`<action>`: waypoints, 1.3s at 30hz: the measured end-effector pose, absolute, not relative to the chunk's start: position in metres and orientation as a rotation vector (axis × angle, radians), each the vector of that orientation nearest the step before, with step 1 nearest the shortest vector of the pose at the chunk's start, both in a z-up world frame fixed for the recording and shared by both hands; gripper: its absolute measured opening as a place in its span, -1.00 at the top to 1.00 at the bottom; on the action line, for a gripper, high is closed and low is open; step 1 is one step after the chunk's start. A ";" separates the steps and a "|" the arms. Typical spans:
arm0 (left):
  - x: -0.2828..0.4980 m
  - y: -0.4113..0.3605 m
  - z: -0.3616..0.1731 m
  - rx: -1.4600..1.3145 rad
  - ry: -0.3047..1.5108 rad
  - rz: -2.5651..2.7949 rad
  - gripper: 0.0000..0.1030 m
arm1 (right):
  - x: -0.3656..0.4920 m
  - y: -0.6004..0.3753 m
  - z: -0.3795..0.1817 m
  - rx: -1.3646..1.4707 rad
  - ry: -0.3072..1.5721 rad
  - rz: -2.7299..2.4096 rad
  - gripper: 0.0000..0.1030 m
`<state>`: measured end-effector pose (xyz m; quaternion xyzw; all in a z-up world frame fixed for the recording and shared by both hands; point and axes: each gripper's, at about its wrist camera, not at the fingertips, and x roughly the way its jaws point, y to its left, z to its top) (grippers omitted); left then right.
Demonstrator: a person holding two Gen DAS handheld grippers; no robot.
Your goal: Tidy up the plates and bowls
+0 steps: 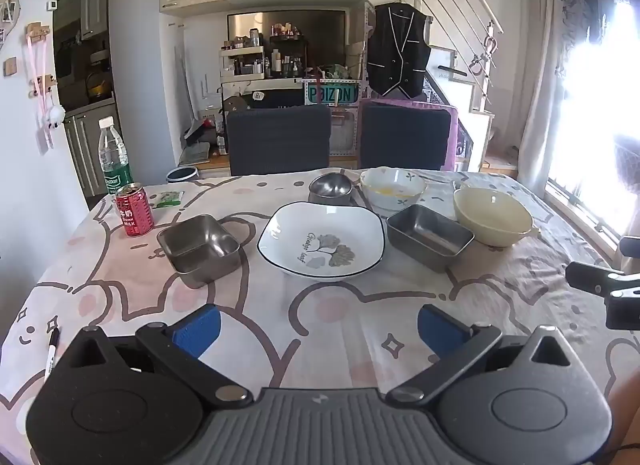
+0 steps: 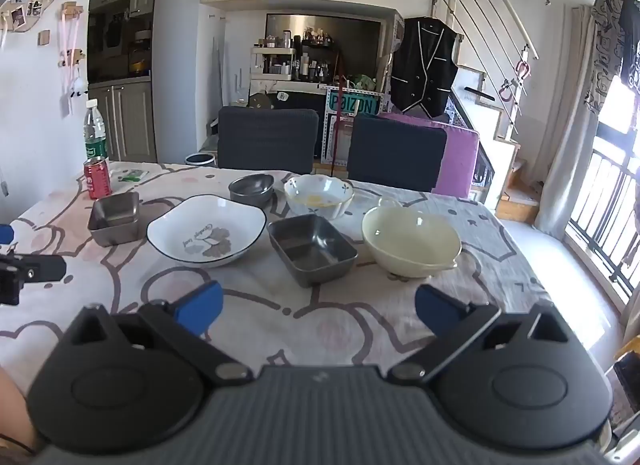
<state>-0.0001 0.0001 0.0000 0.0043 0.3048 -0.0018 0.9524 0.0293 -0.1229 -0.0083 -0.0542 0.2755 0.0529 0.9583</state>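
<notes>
Sunlit from a window at the right edge of both views, the table (image 1: 120, 305) is covered by a cartoon-print cloth, and the dishes are laid singly across the middle of the frame, none nested, so sorting is judged not yet begun. A white leaf-print plate (image 1: 320, 243) sits centrally, flanked by a square steel dish (image 1: 199, 249) to its left and another steel dish (image 1: 429, 236) to its right. Behind are a round steel bowl (image 1: 331, 187) and a floral bowl (image 1: 392, 187); a cream bowl (image 1: 493, 215) lies at right. The left hand-held gripper (image 1: 319, 325) and right hand-held gripper (image 2: 319, 305) are held spread and empty at the lower frame, short of the dishes. A red can (image 1: 134, 209) and water bottle (image 1: 114, 157) stand apart at upper left.
</notes>
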 end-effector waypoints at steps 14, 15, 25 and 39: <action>0.000 -0.005 -0.002 0.007 0.625 -0.007 -1.00 | 0.030 -0.123 -0.007 -0.116 0.562 0.107 -1.00; 0.000 -0.005 -0.002 0.006 0.625 -0.007 -1.00 | 0.030 -0.123 -0.007 -0.116 0.562 0.106 -1.00; 0.000 -0.006 -0.004 0.005 0.627 -0.008 -1.00 | 0.028 -0.123 -0.012 -0.114 0.566 0.105 -1.00; 0.000 -0.005 -0.004 0.002 0.629 -0.011 -1.00 | 0.030 -0.122 -0.010 -0.123 0.575 0.108 -1.00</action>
